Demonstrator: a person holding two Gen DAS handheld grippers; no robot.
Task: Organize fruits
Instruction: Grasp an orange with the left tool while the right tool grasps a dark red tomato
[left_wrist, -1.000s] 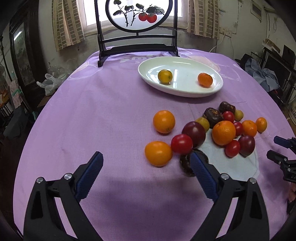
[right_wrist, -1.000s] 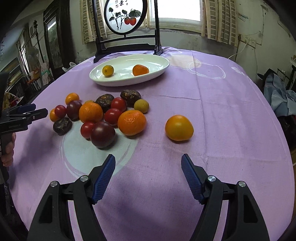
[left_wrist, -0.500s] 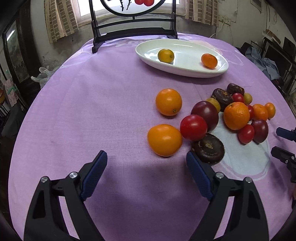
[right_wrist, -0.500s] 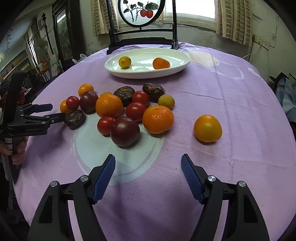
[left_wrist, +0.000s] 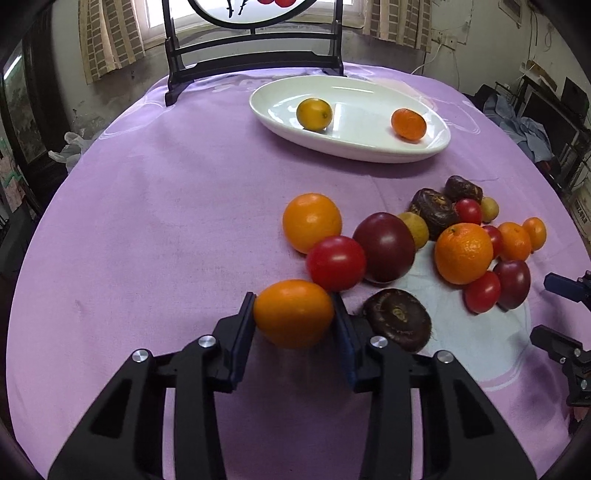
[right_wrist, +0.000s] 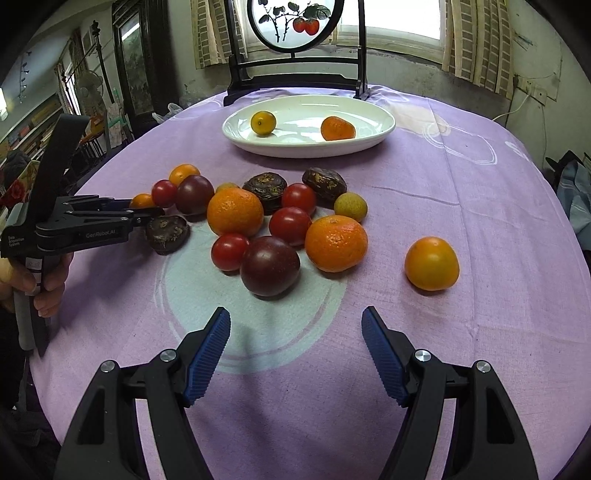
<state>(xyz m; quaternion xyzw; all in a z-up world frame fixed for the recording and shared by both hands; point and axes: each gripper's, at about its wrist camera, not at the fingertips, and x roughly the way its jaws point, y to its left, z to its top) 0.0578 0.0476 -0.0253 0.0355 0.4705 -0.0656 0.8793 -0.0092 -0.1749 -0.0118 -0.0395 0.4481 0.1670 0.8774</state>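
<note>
- Left claw (left_wrist: 293, 314) has just been closing and now pinches an orange fruit (left_wrist: 293, 313) at lower centre.
- Right claw (right_wrist: 295, 354) gapes wide, empty.
- White plate (left_wrist: 436, 146) holds two fruits; most remain heaped mid-surface.
- Open purple surface (left_wrist: 166, 206) at left gives a clear lane upward to the plate.

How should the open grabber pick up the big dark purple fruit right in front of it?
Grip the dark purple fruit across its round middle, coming from above and the near side. Tomatoes and an orange crowd its back and sides, so the right gripper fingers fit best at its bare front flanks.
</note>
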